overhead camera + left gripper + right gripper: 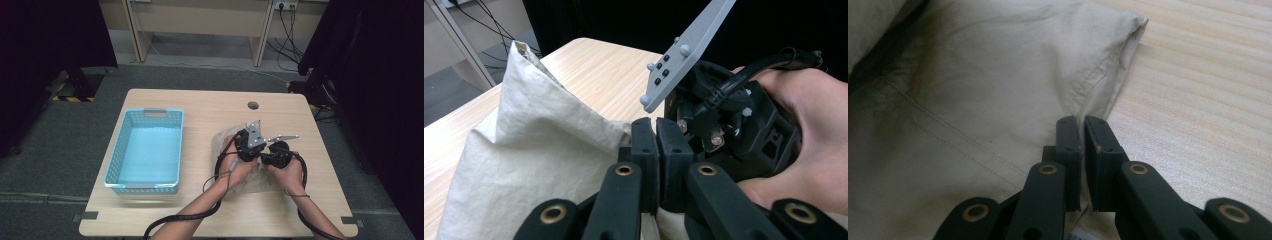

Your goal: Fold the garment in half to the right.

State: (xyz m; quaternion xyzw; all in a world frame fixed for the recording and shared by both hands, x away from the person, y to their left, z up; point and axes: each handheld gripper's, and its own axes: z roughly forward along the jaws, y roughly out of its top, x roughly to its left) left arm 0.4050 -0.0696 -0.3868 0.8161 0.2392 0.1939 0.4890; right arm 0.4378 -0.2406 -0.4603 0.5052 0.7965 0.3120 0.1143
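Left gripper view: the left gripper (657, 150) was clamped on a fold of the beige cloth (534, 165), with the right hand (814, 145) just beside it. The right gripper (1082, 145) pinched the cloth's hem near a corner. From the high view, the cloth lay bunched on the tabletop (200, 210), right of the blue basket (116, 167).

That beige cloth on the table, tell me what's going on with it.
A person is working the beige cloth with a gripper in each hand, at the right half of the wooden table. The left gripper is shut on a fold of it, and the right gripper is shut on its hemmed edge close by. Part of the cloth stands up off the table. The blue basket sits to the left, apart from it.
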